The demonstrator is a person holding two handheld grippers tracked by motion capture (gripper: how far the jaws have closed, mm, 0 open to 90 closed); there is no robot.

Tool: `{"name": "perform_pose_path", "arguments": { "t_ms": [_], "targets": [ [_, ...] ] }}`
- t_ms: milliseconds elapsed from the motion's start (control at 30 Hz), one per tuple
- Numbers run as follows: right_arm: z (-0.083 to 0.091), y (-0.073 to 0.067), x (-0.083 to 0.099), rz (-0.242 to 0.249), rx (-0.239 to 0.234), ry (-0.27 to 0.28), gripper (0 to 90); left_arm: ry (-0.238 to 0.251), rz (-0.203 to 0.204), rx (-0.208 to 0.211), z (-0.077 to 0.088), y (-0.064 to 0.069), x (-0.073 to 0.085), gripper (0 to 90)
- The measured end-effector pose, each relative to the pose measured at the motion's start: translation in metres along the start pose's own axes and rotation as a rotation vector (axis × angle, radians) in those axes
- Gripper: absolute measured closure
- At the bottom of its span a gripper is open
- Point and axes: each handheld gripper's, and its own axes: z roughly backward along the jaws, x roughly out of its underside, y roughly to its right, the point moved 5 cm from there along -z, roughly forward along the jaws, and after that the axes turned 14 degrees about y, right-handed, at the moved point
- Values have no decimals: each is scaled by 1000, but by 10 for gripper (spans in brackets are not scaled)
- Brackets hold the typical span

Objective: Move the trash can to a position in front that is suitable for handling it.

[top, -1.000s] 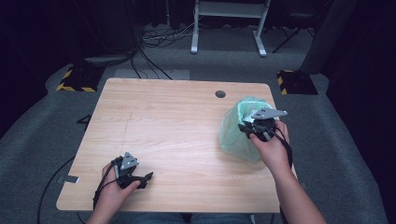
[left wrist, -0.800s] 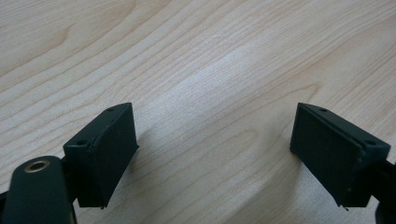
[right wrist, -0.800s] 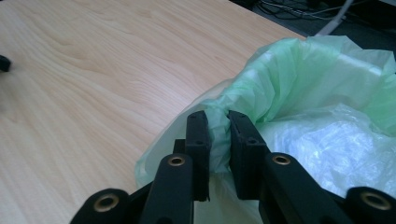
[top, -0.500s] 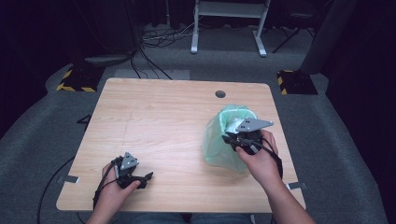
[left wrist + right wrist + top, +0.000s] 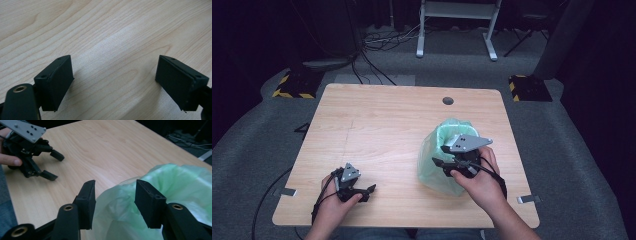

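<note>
The right gripper has dragged the green plastic bag toward the table's five o'clock; its jaws have just been opening, the rim between them unclamped. Left gripper rests apart, empty.

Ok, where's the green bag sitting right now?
In the high view the green bag stands on the table's right half, toward the near edge, below the round hole, with the right gripper at its rim.

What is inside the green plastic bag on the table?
The green plastic bag stands open-topped on the table. Only its crumpled inner lining shows from the right gripper view; nothing is seen inside. The right gripper covers the bottom.
</note>
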Motion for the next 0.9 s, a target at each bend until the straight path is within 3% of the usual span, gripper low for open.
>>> {"name": "perform_pose_path", "arguments": {
  "t_ms": [200, 433, 667, 900],
  "targets": [
    [8, 16, -7, 17, 49, 15, 493, 0, 1, 0, 0, 0, 0, 146],
    [22, 51, -8, 13, 146, 37, 456, 0, 0, 0, 0, 0, 0, 146],
    [38, 89, 4, -18, 243, 24, 440, 0, -1, 0, 0, 0, 0, 146],
    [46, 114, 21, -72, 303, -3, 450, -1, -1, 0, 0, 0, 0, 145]
  ]
}}
